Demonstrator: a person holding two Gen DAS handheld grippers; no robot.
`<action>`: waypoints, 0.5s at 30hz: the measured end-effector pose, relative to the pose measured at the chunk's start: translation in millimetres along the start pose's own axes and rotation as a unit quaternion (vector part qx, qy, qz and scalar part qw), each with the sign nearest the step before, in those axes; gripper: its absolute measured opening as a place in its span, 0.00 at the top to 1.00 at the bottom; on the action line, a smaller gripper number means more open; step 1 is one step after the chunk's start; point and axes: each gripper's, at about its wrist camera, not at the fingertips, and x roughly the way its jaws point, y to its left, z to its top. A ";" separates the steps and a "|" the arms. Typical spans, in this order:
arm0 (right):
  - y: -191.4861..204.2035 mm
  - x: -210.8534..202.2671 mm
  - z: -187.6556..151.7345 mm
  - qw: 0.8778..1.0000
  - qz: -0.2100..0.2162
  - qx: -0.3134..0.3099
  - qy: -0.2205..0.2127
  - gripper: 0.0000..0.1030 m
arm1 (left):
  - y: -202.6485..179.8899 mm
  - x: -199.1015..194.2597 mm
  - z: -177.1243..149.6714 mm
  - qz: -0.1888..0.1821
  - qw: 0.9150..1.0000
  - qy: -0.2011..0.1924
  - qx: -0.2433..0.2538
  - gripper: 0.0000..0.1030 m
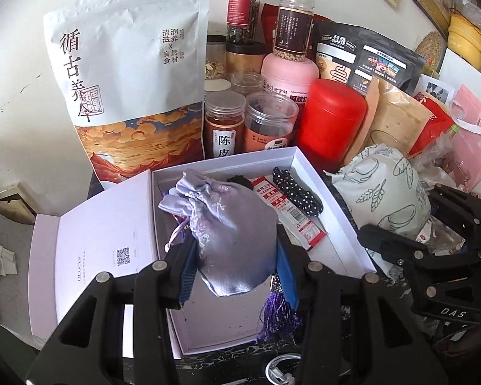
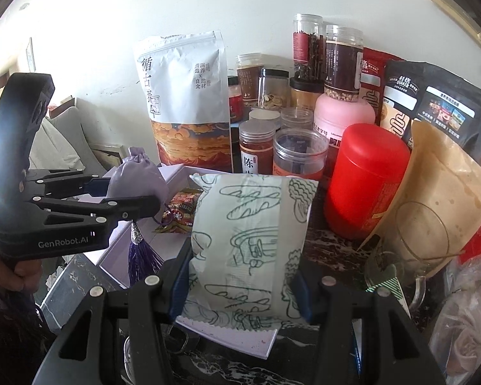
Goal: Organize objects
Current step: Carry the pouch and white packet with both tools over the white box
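My left gripper (image 1: 237, 269) is shut on a lilac satin drawstring pouch (image 1: 231, 224) with a purple tassel (image 1: 277, 317), held over an open white gift box (image 1: 324, 189). The box holds a red-and-white sachet (image 1: 288, 211) and a black polka-dot item (image 1: 299, 192). My right gripper (image 2: 240, 285) is shut on a pale green printed snack packet (image 2: 250, 237), held upright at the box's right edge. The left gripper with the pouch (image 2: 134, 179) also shows in the right wrist view at the left.
A white pouch bag (image 1: 128, 80), several jars (image 1: 224, 122), a pink tub (image 1: 288, 70), a red canister (image 1: 332, 122) and black and kraft bags (image 1: 365, 57) stand crowded against the wall. A glass mug (image 2: 417, 243) stands right. The box lid (image 1: 96, 250) lies open at left.
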 end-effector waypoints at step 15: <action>-7.9 44.7 35.4 1.000 -0.007 0.004 0.007 0.47 | 13.5 43.8 37.5 0.022 1.000 -0.004 0.004 0.60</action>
